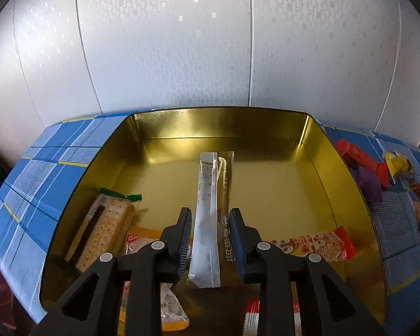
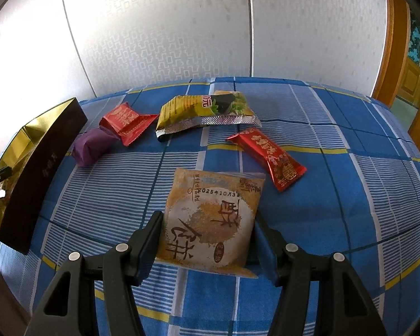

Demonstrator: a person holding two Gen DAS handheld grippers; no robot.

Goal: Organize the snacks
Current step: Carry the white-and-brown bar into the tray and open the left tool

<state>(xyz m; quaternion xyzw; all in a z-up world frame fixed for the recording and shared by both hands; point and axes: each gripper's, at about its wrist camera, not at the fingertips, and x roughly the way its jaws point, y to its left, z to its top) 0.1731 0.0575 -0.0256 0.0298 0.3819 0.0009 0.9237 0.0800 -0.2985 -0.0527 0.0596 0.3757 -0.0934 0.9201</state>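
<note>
The gold-lined tin [image 1: 316, 145] fills the left wrist view. My left gripper [image 1: 208, 224] hangs over its middle with a long silver and brown stick packet [image 1: 210, 196] between the fingers. A thin gap shows at the left pad, so the jaws stand slightly open around it. In the right wrist view my right gripper [image 2: 207, 218] is shut on a tan pastry packet [image 2: 210, 218] with dark lettering, held just above the blue checked cloth [image 2: 336, 196].
Inside the tin lie a cracker pack [image 1: 106, 232], an orange packet [image 1: 142, 240] and a red-orange packet [image 1: 313, 246]. On the cloth sit a red candy [image 2: 268, 156], a yellow-green packet [image 2: 204, 109], another red packet [image 2: 126, 121] and a purple sweet [image 2: 93, 145]. The tin's dark side [image 2: 42, 168] stands at left.
</note>
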